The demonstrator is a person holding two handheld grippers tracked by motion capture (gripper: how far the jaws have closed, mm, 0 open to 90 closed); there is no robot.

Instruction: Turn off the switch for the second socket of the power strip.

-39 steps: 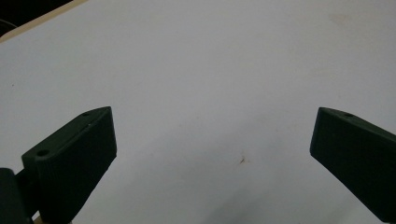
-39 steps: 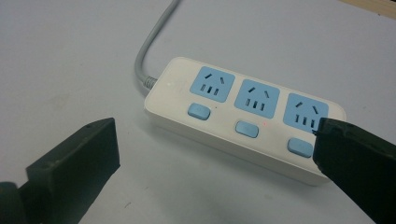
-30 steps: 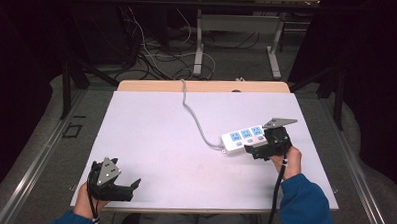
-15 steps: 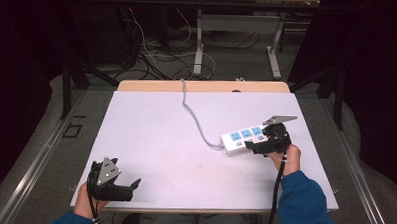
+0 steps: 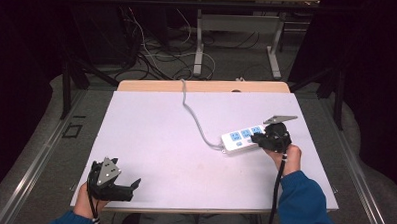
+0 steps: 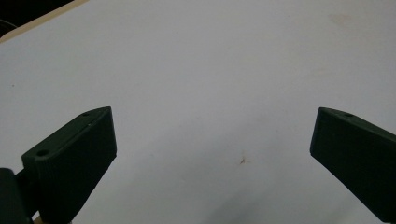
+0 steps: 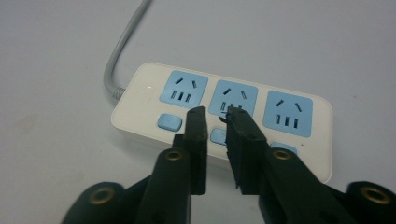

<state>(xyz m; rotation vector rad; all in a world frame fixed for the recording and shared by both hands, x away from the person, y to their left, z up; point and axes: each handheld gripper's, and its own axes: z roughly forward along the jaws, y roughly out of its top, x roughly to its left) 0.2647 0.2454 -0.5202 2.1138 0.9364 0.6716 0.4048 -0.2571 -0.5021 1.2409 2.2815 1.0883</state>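
From the high view, your right gripper [image 5: 259, 138] sits over the near right end of the power strip [image 5: 241, 139], a flat white plastic bar with rounded corners and three blue socket faces. Its grey cord [image 5: 196, 117] snakes away across the smooth, pale matte table [image 5: 156, 125] to the far edge. Your left gripper [image 5: 131, 185] rests well apart from the strip, at the near left corner of the table, a grey three-cornered plate on top.

In the left gripper view, your two blunt black jaws stand wide apart over bare table surface [image 6: 210, 70], with nothing between them; a small brownish speck [image 6: 242, 161] marks the sheet.

The right gripper view gives what the high view cannot: your right gripper [image 7: 217, 116] has just been closing, and its jaws now stand narrow, a slim gap left, gripping nothing. Their tips hover at the middle socket [image 7: 232, 99] of the power strip [image 7: 140, 100], just above the small blue switch [image 7: 217, 136] below it.
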